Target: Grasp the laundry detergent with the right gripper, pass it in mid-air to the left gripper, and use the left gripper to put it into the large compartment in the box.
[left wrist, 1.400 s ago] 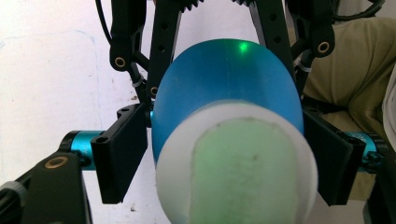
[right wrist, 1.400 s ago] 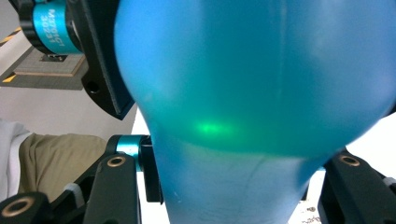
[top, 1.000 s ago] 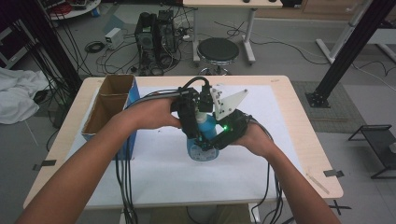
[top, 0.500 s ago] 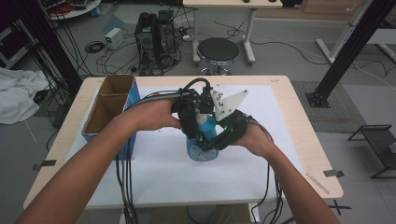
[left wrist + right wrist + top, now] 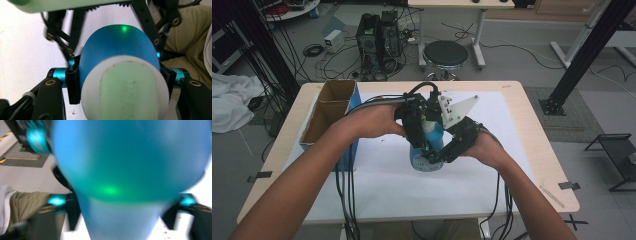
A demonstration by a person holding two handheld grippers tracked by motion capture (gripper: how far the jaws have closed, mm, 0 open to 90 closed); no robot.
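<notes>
Standing mid-bench [image 5: 522,130], the translucent blue plastic bottle with a white cap [image 5: 428,150] is clamped from both sides, left gripper [image 5: 416,131] at its cap end, right gripper [image 5: 447,150] lower down, apparently to brace it for twisting.

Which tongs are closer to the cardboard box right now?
Left. The left tongs clamp the blue bottle from the side facing the cardboard box; the right tongs grip the bottle from its far side.

— Logging finishes. I see the bottle [image 5: 428,150]: translucent blue plastic, smooth; white matt cap [image 5: 125,87].
— And the surface [image 5: 532,130]?
— Pale wood edge, white matt paper sheet [image 5: 382,165]; cardboard box [image 5: 329,112], brown, dull.
</notes>
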